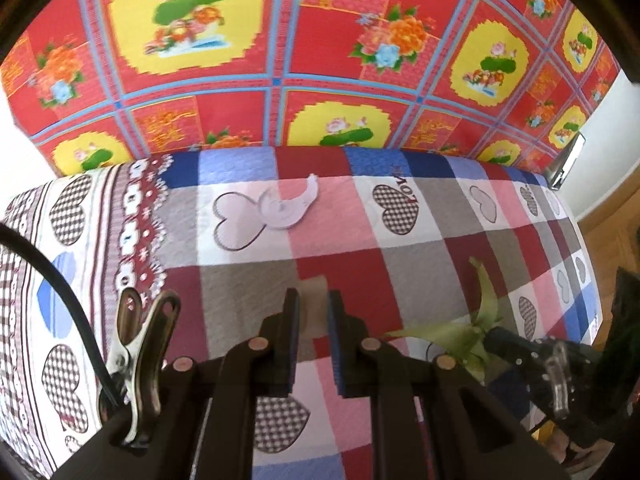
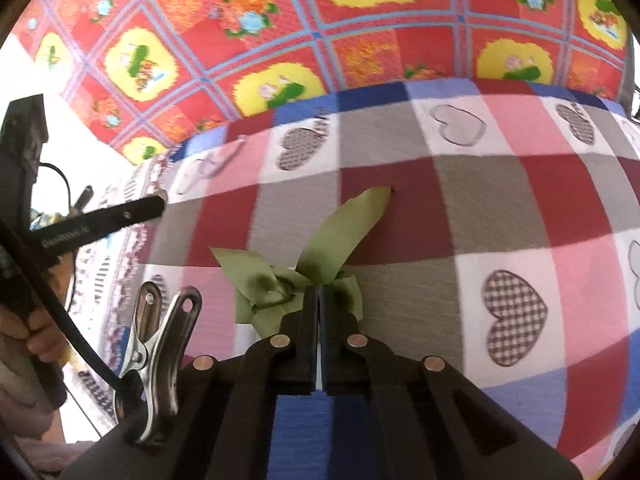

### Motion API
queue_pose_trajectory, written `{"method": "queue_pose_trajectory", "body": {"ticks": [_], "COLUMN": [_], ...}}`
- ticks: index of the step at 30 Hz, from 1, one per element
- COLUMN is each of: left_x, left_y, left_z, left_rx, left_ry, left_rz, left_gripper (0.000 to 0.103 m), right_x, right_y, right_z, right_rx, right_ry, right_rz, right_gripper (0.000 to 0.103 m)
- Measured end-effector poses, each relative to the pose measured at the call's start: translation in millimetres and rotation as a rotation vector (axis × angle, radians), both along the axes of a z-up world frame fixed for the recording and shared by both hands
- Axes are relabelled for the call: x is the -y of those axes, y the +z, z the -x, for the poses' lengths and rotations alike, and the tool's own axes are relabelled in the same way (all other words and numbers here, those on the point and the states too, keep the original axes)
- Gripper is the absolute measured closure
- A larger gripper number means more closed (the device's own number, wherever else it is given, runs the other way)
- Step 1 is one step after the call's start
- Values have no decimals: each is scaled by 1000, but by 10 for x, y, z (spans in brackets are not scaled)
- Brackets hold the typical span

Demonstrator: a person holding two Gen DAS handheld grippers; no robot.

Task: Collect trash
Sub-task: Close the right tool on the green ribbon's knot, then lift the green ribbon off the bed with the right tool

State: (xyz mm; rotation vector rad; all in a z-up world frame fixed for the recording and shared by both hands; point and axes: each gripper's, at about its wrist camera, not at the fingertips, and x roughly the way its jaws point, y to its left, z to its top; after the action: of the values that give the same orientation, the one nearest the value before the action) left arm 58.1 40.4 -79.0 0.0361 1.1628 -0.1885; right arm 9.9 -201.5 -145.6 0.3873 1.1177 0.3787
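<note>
Checked heart-print bedsheet [image 2: 480, 208] over the bed, red floral mat [image 1: 280, 40] behind, right claw [image 2: 318, 300] clenched on green ribbon [image 2: 344, 232], left claw [image 1: 313, 312] gripping a beige scrap [image 1: 316, 304].

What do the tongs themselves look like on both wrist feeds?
Both tongs, left and right, are black, with flat blue-faced fingers, copper-coloured pivot pins and triangular cut-outs. A silver spring clamp pins a black cable. The left tongs bear white lettering.
</note>
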Motion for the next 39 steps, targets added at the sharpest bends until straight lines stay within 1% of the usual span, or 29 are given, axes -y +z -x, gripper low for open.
{"method": "queue_pose_trajectory", "body": {"ticks": [4,10,11,12,13,14,15,16,18,19,21,23,24,26,28,29,31,32,33,34,36,38,39], "left_x": [-125,-341,-380,-426,-465,-517,-549,-582,-656,-689,-766,-843,-873,-954,-1024,-1062,-1133,-1169,-1209,-1244,-1329,-1412,-1458], "left_y": [44,85,91,99,104,110,111,114,129,136,152,169,175,187,194,199,213,220,228,233,248,265,275], "left_z": [89,196,212,231,247,267,279,294,326,340,369,401,415,445,470,487,517,533,547,558,581,604,614], "left_rx": [7,3,2,3,4,2,0,-2,0,1,0,4,5,7,10,11,15,17,19,19,21,24,26], "left_ry": [19,35,39,44,48,54,56,56,58,60,66,68,69,74,77,78,79,80,82,83,87,91,94], "left_rz": [-3,-8,-9,-9,-8,-7,-7,-7,-11,-12,-9,-11,-11,-7,-5,-2,1,1,4,6,10,12,15], "left_gripper": [89,89,89,89,89,89,89,89,89,89,89,89,89,89,89,89,89,89,89,89,89,89,89], "right_x": [-127,-334,-376,-400,-429,-459,-490,-516,-573,-605,-687,-779,-840,-904,-955,-956,-926,-897,-853,-814,-767,-789,-804], "right_y": [78,10,-11,-26,-42,-53,-58,-57,-47,-42,-25,-13,-8,-2,-3,-2,1,4,4,3,12,66,102], "right_z": [-1,24,30,32,30,31,37,45,61,65,75,87,97,108,127,129,127,125,114,103,93,111,124], "right_rx": [24,-11,-25,-36,-48,-57,-62,-61,-52,-47,-32,-13,2,19,34,35,24,14,-1,-16,-38,-30,-26], "right_ry": [39,80,81,79,76,75,71,65,57,57,65,75,78,83,69,59,29,11,-15,-33,-63,-74,-77], "right_rz": [7,12,8,8,10,14,19,23,35,42,60,99,141,190,243,262,277,271,262,241,207,206,190], "right_gripper": [101,101,98,91,86,77,72,70,59,55,42,40,40,40,45,52,61,72,86,93,93,94,94]}}
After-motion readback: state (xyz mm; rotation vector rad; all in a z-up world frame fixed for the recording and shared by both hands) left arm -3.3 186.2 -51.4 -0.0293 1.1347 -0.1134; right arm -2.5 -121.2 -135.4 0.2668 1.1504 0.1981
